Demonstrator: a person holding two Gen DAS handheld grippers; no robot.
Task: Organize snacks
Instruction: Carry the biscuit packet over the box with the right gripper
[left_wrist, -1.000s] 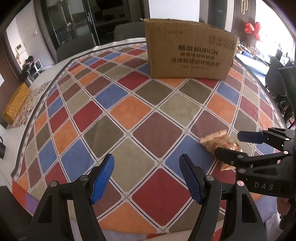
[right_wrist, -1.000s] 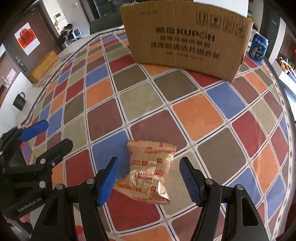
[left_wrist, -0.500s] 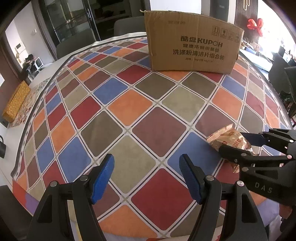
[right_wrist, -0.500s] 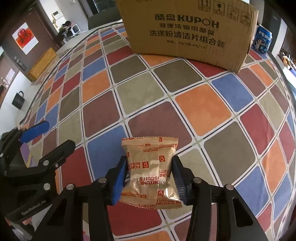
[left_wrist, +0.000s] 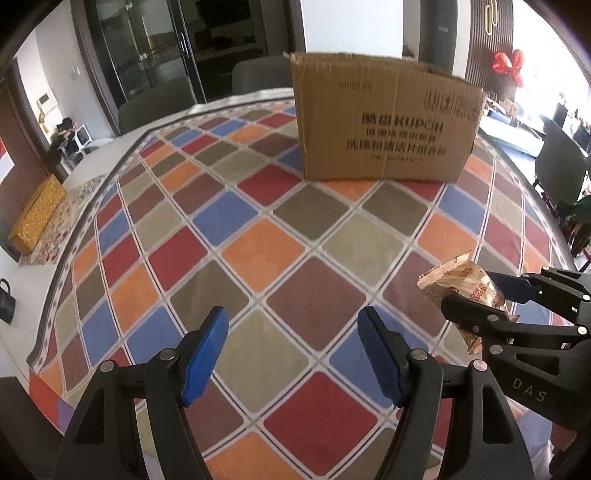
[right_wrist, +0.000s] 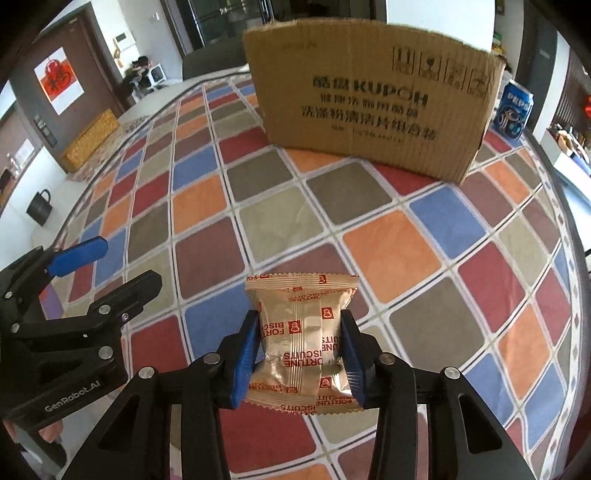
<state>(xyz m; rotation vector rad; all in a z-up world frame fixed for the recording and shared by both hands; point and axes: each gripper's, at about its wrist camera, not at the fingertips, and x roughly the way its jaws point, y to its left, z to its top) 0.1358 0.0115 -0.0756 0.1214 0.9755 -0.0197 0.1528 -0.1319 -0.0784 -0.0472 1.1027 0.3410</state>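
A gold biscuit packet (right_wrist: 301, 295) with red print sits between the blue pads of my right gripper (right_wrist: 300, 321). The jaws are closing and both pads press its sides. In the left wrist view the same packet (left_wrist: 458, 280) hangs tilted in the right gripper (left_wrist: 476, 291), just above the cloth at the right. My left gripper (left_wrist: 291, 317) stands open over the chequered tablecloth (left_wrist: 258, 254) with nothing between its fingers; in the right wrist view the left gripper (right_wrist: 127, 260) is at the left. A brown cardboard box (left_wrist: 384, 122) stands at the far side of the table, the box (right_wrist: 369, 107) facing me.
A blue drink can (right_wrist: 513, 110) stands right of the box. Grey chairs (left_wrist: 258, 75) sit behind the table. A dark bag (right_wrist: 38, 208) and a yellow bench (right_wrist: 90, 138) are on the floor to the left. The cloth between grippers and box is bare.
The right jaws have drawn in from either side of the lying packet and now pinch it; the packet has come up off the cloth. The left gripper has stayed where it was, open.
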